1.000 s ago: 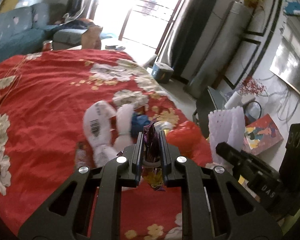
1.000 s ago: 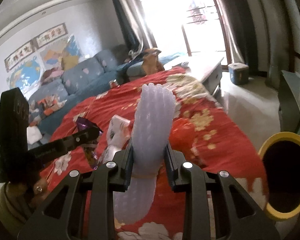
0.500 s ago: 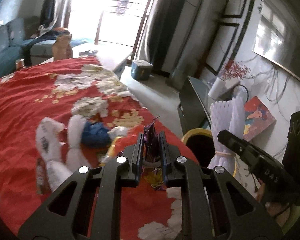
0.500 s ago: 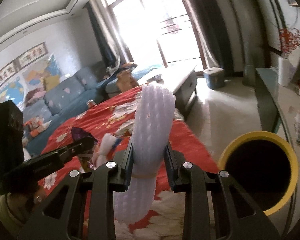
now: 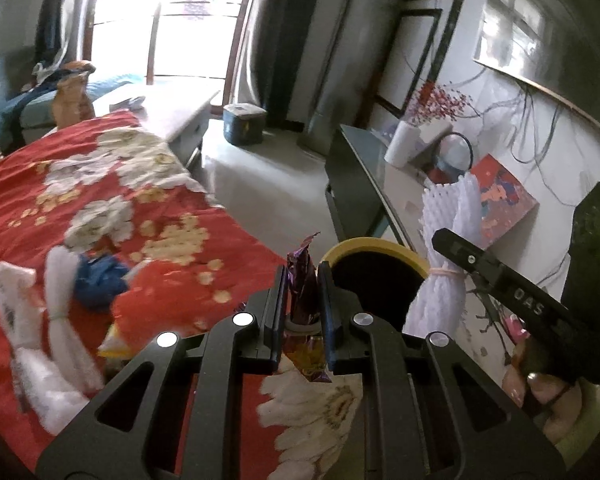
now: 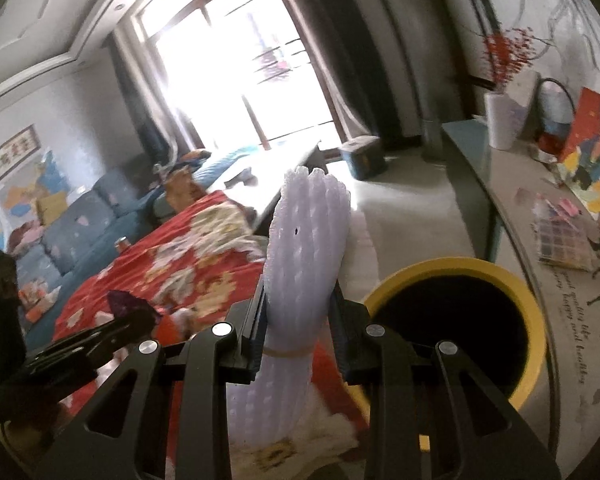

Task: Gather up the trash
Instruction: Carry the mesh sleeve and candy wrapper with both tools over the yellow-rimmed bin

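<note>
My left gripper [image 5: 302, 276] is shut on a purple snack wrapper [image 5: 303, 300] and holds it over the table's right edge, just left of the yellow-rimmed black bin [image 5: 374, 245]. My right gripper [image 6: 300, 300] is shut on a white foam net bundle [image 6: 306, 248] tied with a rubber band, held left of the bin [image 6: 456, 268]. The foam net also shows in the left wrist view [image 5: 450, 236], beside the bin. More trash lies on the red floral cloth [image 5: 20, 184]: white foam nets [image 5: 60, 280] and a blue crumpled piece [image 5: 96, 280].
A dark glass side table [image 5: 364, 176] with a white vase [image 5: 408, 146] and a red picture [image 5: 500, 204] stands right of the bin. A blue box [image 5: 244, 124] sits on the floor. A sofa [image 6: 80, 216] stands at the far left.
Both grippers have swung right, away from the cloth's middle and toward the bin, each keeping its load. The bin now looms larger in both views.
</note>
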A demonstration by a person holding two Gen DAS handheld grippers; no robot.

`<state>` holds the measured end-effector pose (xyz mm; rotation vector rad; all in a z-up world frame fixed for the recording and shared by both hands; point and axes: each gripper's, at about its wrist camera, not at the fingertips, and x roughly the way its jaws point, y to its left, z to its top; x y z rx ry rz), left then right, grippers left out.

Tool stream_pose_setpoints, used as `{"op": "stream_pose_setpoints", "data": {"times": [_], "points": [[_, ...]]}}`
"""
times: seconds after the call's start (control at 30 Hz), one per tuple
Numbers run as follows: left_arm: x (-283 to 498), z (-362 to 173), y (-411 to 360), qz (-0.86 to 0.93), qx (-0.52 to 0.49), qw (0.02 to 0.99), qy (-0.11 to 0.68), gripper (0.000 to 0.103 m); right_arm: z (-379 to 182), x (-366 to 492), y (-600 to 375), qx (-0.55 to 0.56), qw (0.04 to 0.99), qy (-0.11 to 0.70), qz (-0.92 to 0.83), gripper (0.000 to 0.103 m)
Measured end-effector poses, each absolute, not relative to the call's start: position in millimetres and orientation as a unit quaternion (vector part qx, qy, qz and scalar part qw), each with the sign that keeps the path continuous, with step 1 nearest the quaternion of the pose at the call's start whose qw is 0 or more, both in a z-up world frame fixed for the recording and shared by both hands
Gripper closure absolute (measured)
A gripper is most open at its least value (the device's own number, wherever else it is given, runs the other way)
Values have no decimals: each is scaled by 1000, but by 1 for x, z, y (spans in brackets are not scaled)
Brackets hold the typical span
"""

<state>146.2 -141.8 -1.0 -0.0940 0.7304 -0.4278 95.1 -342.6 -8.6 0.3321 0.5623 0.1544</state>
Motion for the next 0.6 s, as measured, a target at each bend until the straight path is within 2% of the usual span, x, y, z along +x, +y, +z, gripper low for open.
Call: {"op": "stream_pose_setpoints", "data": {"times": [0.6], "points": [[182, -50, -245, -276, 8, 873, 401, 93, -66, 120, -434, 217, 923, 318, -26, 76]]}}
